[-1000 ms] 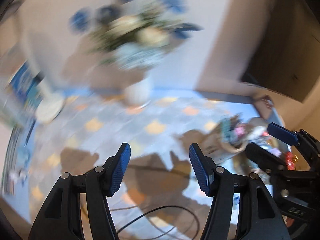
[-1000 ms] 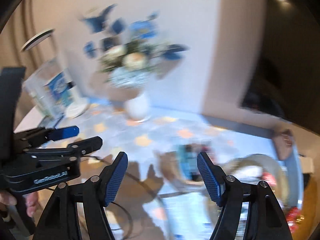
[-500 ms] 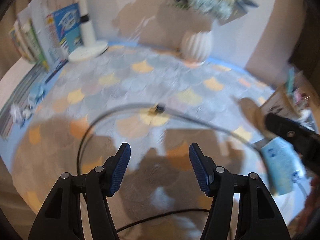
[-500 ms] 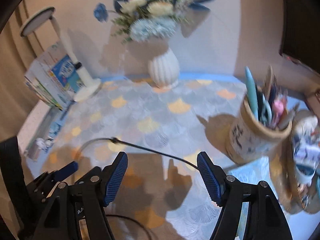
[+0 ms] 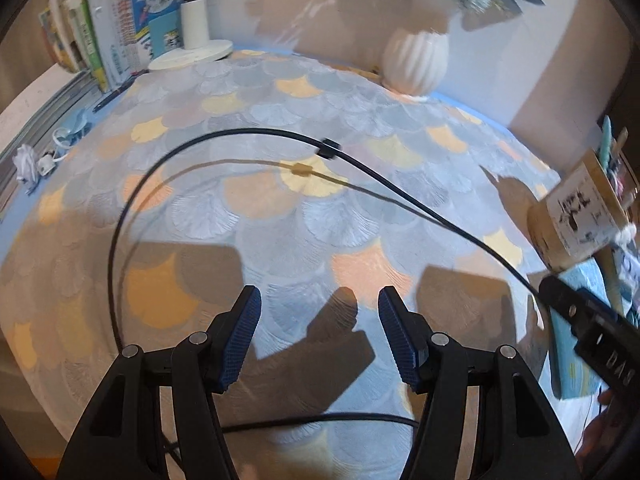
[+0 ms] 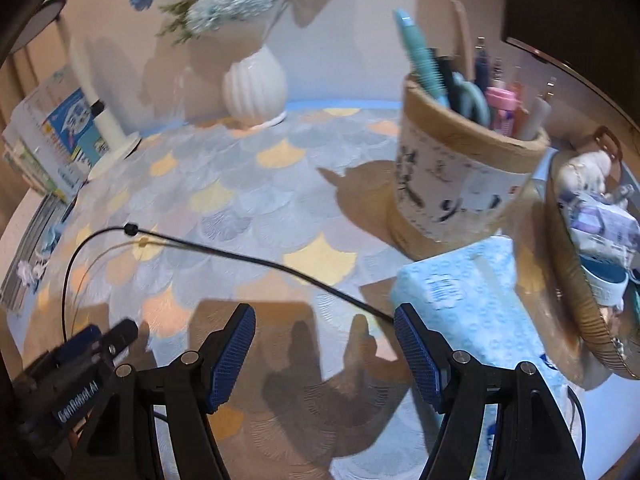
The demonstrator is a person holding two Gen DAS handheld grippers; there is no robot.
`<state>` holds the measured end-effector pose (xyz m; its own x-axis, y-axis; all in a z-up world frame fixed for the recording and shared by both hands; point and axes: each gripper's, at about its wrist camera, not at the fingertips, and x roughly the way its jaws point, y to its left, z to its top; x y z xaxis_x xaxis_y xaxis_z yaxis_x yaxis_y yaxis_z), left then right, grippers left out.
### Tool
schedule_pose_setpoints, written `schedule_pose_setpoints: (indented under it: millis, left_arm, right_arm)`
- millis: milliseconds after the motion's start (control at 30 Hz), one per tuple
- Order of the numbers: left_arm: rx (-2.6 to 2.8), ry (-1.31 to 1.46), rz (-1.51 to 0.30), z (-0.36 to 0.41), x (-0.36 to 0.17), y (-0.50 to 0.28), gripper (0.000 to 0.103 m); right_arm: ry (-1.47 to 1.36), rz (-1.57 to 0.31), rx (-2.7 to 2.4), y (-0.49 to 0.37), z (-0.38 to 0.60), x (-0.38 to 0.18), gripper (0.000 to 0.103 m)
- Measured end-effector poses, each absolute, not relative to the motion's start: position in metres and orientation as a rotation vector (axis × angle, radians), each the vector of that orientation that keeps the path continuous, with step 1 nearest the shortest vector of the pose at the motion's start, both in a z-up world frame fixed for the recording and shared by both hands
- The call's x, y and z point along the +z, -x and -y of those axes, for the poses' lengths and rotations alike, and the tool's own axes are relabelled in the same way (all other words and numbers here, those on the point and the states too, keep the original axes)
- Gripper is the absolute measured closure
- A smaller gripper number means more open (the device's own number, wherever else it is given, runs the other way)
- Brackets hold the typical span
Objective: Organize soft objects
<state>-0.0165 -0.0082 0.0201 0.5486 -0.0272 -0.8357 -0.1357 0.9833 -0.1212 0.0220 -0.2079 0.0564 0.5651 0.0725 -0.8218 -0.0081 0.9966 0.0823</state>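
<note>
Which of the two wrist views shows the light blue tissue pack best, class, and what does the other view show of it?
The right wrist view: the tissue pack lies almost whole beside the pen holder, its printed top facing the camera. The left wrist view catches only a strip of it at the right edge, mostly behind the right gripper.

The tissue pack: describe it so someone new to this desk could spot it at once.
In the right wrist view, find the round pen holder full of pens, standing on the scallop-patterned tablecloth. Lying just in front of it, left of the woven basket, is the tissue pack. It is the only pale blue, soft, rectangular packet there, lying flat and printed with a faint flower.
</note>
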Motion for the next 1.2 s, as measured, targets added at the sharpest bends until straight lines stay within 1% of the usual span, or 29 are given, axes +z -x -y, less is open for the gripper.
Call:
schedule_pose_setpoints:
  millis: [233,300,400,467,533,600,667,733,833,967,1167,1200]
  left_arm:
    - [0.047,0.111,-1.018,0.026,0.012,0.015,0.044]
    - [0.062,0.098,-1.008,0.027,0.009,0.012,0.044]
    - [0.070,0.104,-1.000,0.027,0.001,0.007,0.044]
    - [0.074,0.088,-0.978,0.030,-0.001,0.007,0.044]
    - [0.073,0.053,-0.958,0.036,-0.003,0.008,0.036]
    - [0.072,0.035,-0.940,0.040,-0.005,0.009,0.033]
    - [0.081,0.030,-0.912,0.040,-0.007,0.011,0.028]
    - [0.100,0.030,-0.896,0.038,-0.009,0.011,0.017]
    - [0.128,0.059,-0.894,0.030,-0.013,0.010,0.006]
    - [0.143,0.065,-0.900,0.029,-0.015,0.008,0.002]
    - [0.132,0.074,-0.904,0.025,-0.014,0.007,0.002]
    - [0.132,0.079,-0.904,0.023,-0.013,0.006,0.002]
  right_arm:
    - [-0.071,-0.969,0.042,-0.021,0.211,0.058,0.033]
    - [-0.046,-0.945,0.038,-0.023,0.209,0.057,0.033]
    - [0.034,-0.903,0.038,-0.023,0.200,0.047,0.033]
    - [0.048,-0.912,0.066,-0.022,0.197,0.037,0.033]
    - [0.047,-0.921,0.094,-0.020,0.193,0.026,0.033]
    - [0.069,-0.907,0.108,-0.016,0.188,0.018,0.033]
    - [0.098,-0.876,0.089,-0.013,0.187,0.014,0.032]
    - [0.088,-0.897,0.087,-0.016,0.190,0.007,0.032]
    - [0.064,-0.896,0.083,-0.017,0.195,0.005,0.028]
    - [0.060,-0.889,0.083,-0.016,0.196,0.004,0.028]
    - [0.078,-0.879,0.084,-0.016,0.194,0.006,0.027]
    - [0.078,-0.876,0.089,-0.015,0.193,0.008,0.025]
